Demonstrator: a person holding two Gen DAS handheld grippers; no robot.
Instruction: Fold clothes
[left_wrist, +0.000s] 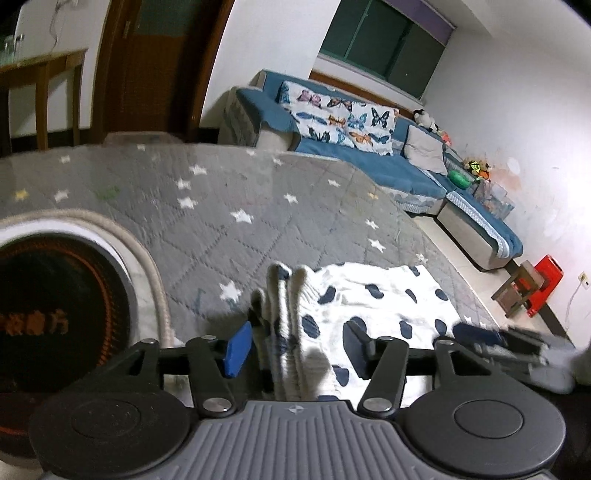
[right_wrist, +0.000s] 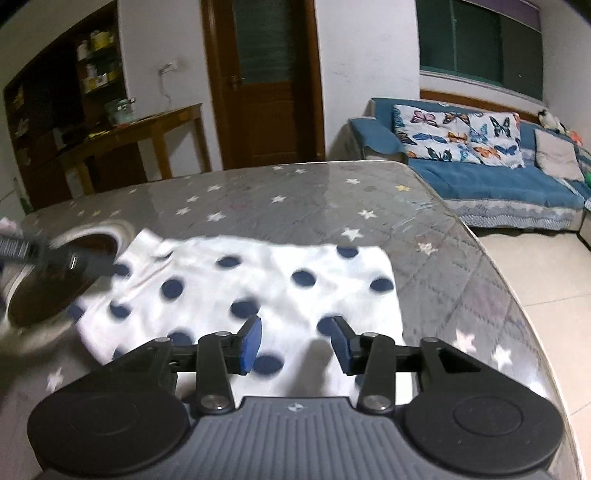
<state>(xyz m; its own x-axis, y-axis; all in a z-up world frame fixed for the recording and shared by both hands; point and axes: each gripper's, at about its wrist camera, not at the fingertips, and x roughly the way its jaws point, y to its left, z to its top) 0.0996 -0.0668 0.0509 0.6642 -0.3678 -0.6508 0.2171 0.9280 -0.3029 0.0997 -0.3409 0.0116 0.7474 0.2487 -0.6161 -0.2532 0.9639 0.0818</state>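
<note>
A white garment with dark blue dots (right_wrist: 266, 280) lies folded on the grey star-patterned table cover (right_wrist: 332, 199). In the left wrist view its ribbed edge (left_wrist: 291, 295) stands up in a bunch between the fingers of my left gripper (left_wrist: 297, 347), whose jaws stand apart and do not press on it. My right gripper (right_wrist: 295, 345) hovers open over the garment's near edge with nothing pinched. The right wrist view shows the left gripper (right_wrist: 92, 264) blurred at the garment's left end. The right gripper (left_wrist: 517, 343) is a blur at the right of the left wrist view.
A dark round hollow with a white rim (left_wrist: 55, 295) sits in the table beside the garment's left end. The table's rounded edge (right_wrist: 491, 258) drops to a tiled floor on the right. A blue sofa (right_wrist: 480, 177), a wooden door (right_wrist: 266, 92) and a wooden side table (right_wrist: 147, 125) stand beyond.
</note>
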